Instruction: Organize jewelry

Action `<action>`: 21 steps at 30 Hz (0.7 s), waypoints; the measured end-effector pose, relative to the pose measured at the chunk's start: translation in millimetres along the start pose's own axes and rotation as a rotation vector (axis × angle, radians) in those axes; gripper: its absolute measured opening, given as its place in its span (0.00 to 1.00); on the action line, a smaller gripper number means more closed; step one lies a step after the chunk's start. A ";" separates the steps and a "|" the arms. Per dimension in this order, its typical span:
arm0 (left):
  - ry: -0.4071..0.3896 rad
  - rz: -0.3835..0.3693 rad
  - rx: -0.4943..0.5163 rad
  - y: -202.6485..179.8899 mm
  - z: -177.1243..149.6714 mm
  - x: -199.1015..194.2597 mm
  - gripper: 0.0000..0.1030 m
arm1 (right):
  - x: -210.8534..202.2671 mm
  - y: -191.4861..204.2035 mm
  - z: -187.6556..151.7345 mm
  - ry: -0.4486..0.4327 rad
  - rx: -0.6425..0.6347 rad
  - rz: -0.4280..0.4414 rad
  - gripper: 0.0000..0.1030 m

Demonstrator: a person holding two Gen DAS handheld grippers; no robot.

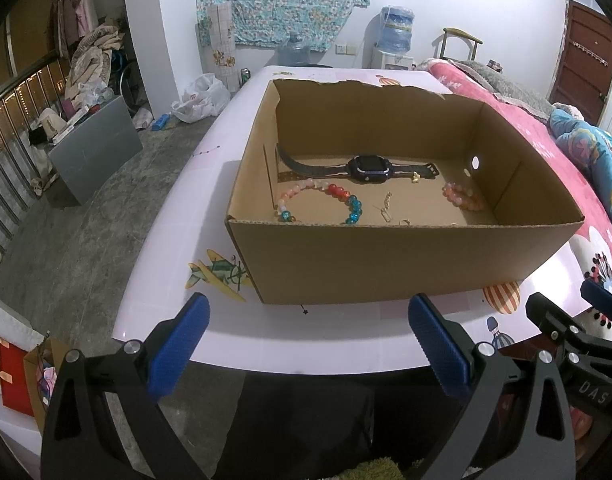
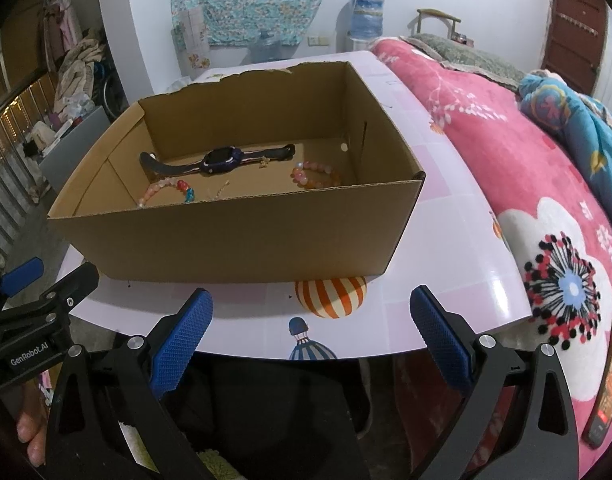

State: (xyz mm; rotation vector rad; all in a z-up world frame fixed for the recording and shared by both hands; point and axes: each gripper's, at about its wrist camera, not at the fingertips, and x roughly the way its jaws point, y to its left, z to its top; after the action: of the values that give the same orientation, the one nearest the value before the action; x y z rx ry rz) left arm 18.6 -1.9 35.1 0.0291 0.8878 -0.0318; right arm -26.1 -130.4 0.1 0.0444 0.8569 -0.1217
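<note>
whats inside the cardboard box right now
Inside the cardboard box: a dark smartwatch, a multicoloured bead bracelet, an orange-pink bead bracelet, a small gold charm and a thin chain piece. The near wall hides the front strip of the floor.

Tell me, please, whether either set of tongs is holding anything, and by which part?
Nothing is held: the left tongs and right tongs are both open.

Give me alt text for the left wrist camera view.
An open cardboard box on a pink table holds a dark smartwatch, two beaded bracelets and small trinkets. The open left gripper hovers empty before it.
</note>
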 end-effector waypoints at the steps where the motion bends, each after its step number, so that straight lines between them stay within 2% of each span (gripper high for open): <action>1: 0.000 0.000 -0.002 -0.2 -0.4 0.0 0.95 | 0.0 1.3 0.0 0.000 0.000 0.000 0.92; 21: 0.004 -0.001 -0.005 0.5 -1.0 0.5 0.95 | 0.7 2.5 0.0 0.004 0.006 0.002 0.92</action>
State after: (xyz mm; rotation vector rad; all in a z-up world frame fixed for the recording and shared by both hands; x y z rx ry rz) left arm 18.2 -1.4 34.1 0.0239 0.8918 -0.0306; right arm -25.3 -128.1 -0.4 0.0507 0.8607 -0.1221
